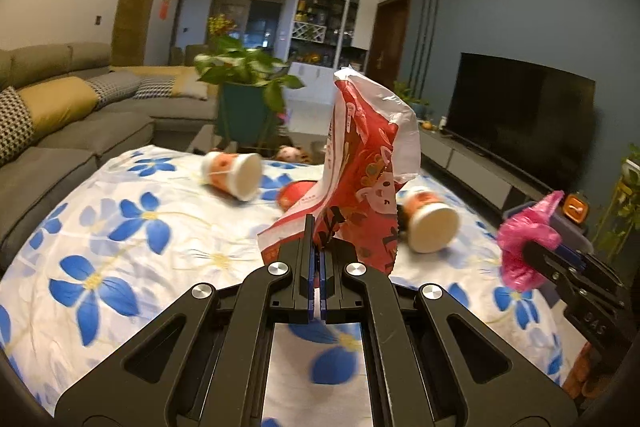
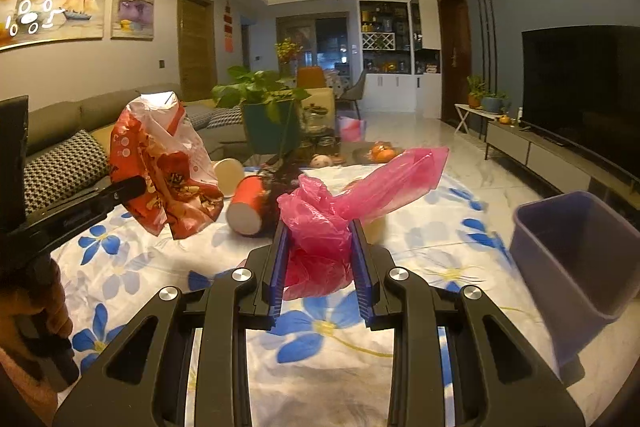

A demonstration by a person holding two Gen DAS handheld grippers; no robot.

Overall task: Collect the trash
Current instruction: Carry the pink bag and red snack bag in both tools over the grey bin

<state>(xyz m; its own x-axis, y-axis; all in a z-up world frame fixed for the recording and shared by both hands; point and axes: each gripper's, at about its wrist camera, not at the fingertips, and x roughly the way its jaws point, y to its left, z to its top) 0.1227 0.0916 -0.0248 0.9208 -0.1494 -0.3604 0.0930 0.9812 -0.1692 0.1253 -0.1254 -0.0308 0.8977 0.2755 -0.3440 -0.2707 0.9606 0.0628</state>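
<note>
The purple plastic bin (image 2: 576, 267) sits just right of and ahead of the right gripper (image 2: 320, 251), which clamps a crumpled pink plastic bag (image 2: 320, 223), while the farther left gripper (image 1: 318, 247) pinches a red-and-white printed plastic bag (image 1: 360, 167).

Open flowered cloth (image 2: 132, 267) lies ahead of both grippers; tipped paper cups (image 1: 236, 175) obstruct mid-table, purple bin (image 2: 576, 259) blocks the right edge.

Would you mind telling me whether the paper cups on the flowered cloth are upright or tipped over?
Tipped. Both cups lie on their sides on the cloth, round ends facing the left camera.
</note>
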